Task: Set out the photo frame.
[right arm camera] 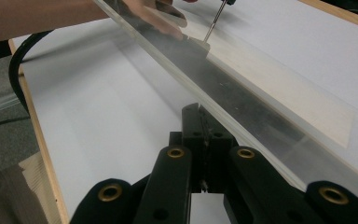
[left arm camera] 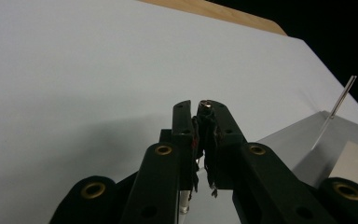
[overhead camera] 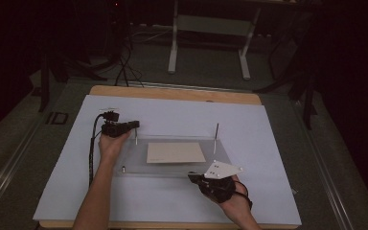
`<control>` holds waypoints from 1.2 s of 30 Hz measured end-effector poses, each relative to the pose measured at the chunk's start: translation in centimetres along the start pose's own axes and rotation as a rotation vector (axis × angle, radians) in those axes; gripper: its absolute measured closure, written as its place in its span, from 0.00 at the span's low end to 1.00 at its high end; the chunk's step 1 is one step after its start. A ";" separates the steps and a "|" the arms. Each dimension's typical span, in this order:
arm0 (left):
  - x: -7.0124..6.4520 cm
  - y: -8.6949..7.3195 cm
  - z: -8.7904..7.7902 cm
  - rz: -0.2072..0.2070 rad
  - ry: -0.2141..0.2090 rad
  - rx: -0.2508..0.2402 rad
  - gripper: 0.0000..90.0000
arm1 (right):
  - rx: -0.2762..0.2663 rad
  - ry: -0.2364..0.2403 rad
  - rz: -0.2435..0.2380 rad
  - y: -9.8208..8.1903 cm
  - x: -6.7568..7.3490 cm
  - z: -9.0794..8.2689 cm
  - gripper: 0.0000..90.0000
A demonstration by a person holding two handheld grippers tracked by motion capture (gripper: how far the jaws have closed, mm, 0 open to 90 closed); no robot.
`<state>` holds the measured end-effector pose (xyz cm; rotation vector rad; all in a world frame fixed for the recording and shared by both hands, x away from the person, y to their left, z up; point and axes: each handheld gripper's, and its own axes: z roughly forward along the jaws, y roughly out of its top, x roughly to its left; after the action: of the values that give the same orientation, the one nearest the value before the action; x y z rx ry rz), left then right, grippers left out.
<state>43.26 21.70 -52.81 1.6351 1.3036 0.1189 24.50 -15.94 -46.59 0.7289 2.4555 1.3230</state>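
From the high view, a clear plate (overhead camera: 172, 160) lies on white sheeting over the wooden surface (overhead camera: 172, 93), with a beige card (overhead camera: 176, 153) on its middle. Thin metal pins stand at the plate's corners: one at 10 o'clock (overhead camera: 136, 136), one at 2 o'clock (overhead camera: 215, 138). The left gripper (overhead camera: 133, 124) sits atop the 10 o'clock pin; the right gripper (overhead camera: 191, 177) rests at the plate's 5 o'clock edge.

In the left gripper view, the fingers (left arm camera: 182, 126) are pressed narrow around the pin's top (left arm camera: 205, 103). The other pin (left arm camera: 338, 105) rises at 2 o'clock.

In the right gripper view, the fingers (right arm camera: 192, 123) are pinched together beside the plate's edge (right arm camera: 242, 126); whether they grip it cannot be told. The person's left hand (right arm camera: 154, 14) shows at 12 o'clock.
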 end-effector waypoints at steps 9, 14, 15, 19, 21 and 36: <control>0.3 -0.2 -0.8 0.018 0.039 0.032 0.74 | -0.014 -0.001 0.010 0.1 -0.1 -0.1 1.00; 0.1 -0.7 -1.4 0.067 0.080 0.032 0.69 | -0.018 0.000 0.012 0.2 -0.2 -0.1 1.00; 0.1 -0.7 -1.4 0.067 0.080 0.032 0.69 | -0.019 -0.001 0.013 0.2 -0.2 -0.1 1.00; -0.3 -1.6 -3.3 0.096 0.142 -0.037 0.67 | -0.022 -0.005 0.016 0.2 -0.2 -0.1 1.00; -0.5 -2.0 -4.0 0.113 0.157 -0.062 0.67 | -0.023 -0.005 0.016 0.2 -0.2 -0.1 1.00; -2.2 -4.2 -9.4 0.222 0.171 -0.165 0.63 | -0.034 -0.008 0.023 0.5 -0.3 -0.2 1.00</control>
<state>33.84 25.46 -50.18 1.6504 1.1999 0.4980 24.78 -16.06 -46.06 0.7553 2.4189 1.3640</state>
